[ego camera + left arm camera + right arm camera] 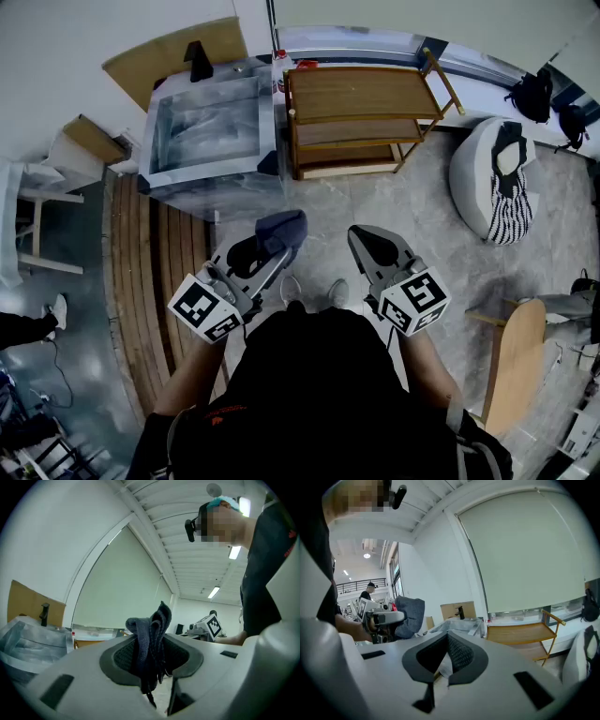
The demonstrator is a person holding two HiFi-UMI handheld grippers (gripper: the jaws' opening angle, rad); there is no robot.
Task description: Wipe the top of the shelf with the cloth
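**Head view.** The person stands on a grey floor (375, 202) and holds both grippers out in front of the body. The left gripper (269, 249) points up and to the right, and its jaws pinch a dark blue-grey cloth (284, 228). The cloth bunches above the jaw tips. The right gripper (368, 246) sits just beside it with its jaws pressed together. The wooden shelf (361, 94) stands ahead against the wall, well apart from both grippers. Its top board is bare. A metal box wrapped in clear film (208, 131) stands to the left of the shelf. A white beanbag (473, 178) with a striped bag (511, 211) on it lies to the right.

**Left gripper view.** The two jaws are clamped on the cloth (151, 639). The cloth stands upright between the dark pads (124, 656), and loose threads hang below them. The right gripper (207, 625) shows beyond, at the right.

**Right gripper view.** The jaws meet at their tips, and nothing is held between them. The shelf (525, 632) stands ahead to the right, below a window with a drawn blind (529, 550). The film-wrapped box (461, 625) is to its left. The left gripper (379, 618) shows at the far left, with the cloth (410, 613) held up in its jaws and clear of the shelf.
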